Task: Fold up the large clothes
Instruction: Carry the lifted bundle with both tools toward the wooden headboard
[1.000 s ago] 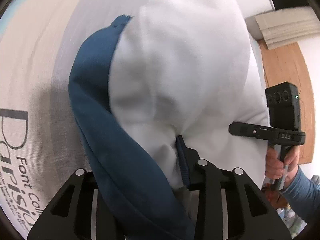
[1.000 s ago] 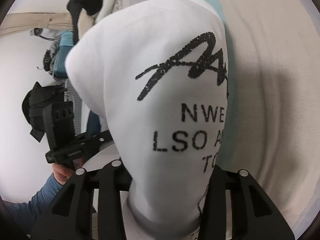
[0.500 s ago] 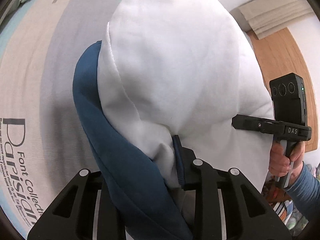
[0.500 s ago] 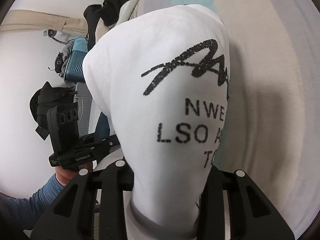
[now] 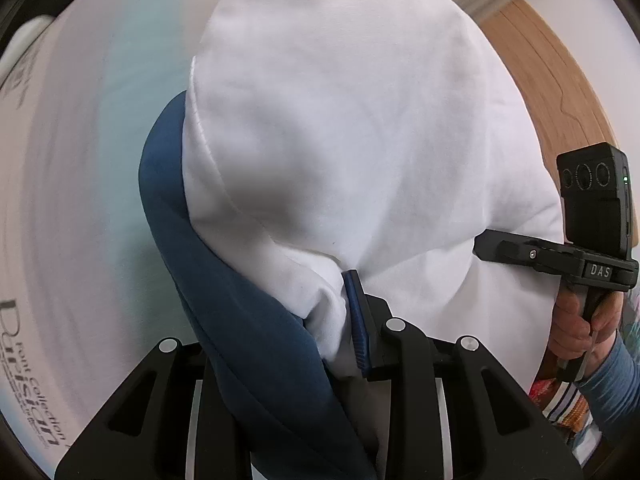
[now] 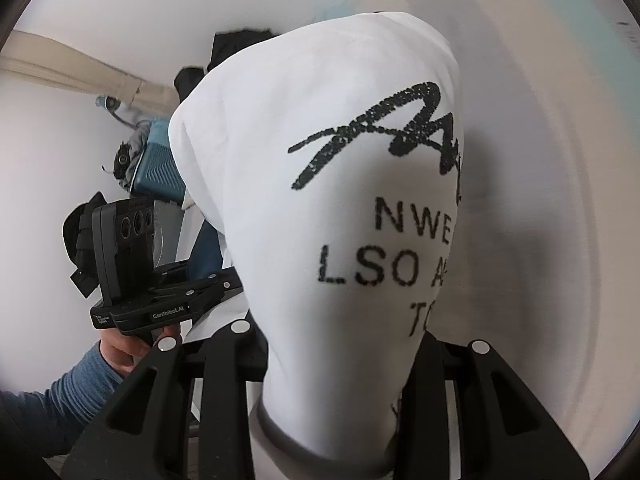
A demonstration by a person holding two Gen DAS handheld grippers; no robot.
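both grippers have the white sweatshirt (image 5: 360, 128) bunched between their jaws and hold it up over the pale printed bedsheet (image 5: 80, 200), so by my reading the fold is only midway: the garment is lifted as one hanging bundle, nothing yet lies flat or squared, and laying it down and doubling it over is all still to do. largest to smallest, the sweatshirt is thick white fleece with a blue sleeve (image 5: 224, 300) trailing through the left gripper (image 5: 320, 344), black lettering facing the right gripper (image 6: 336, 364), and a grey-edged hem (image 6: 280, 440) at its jaws
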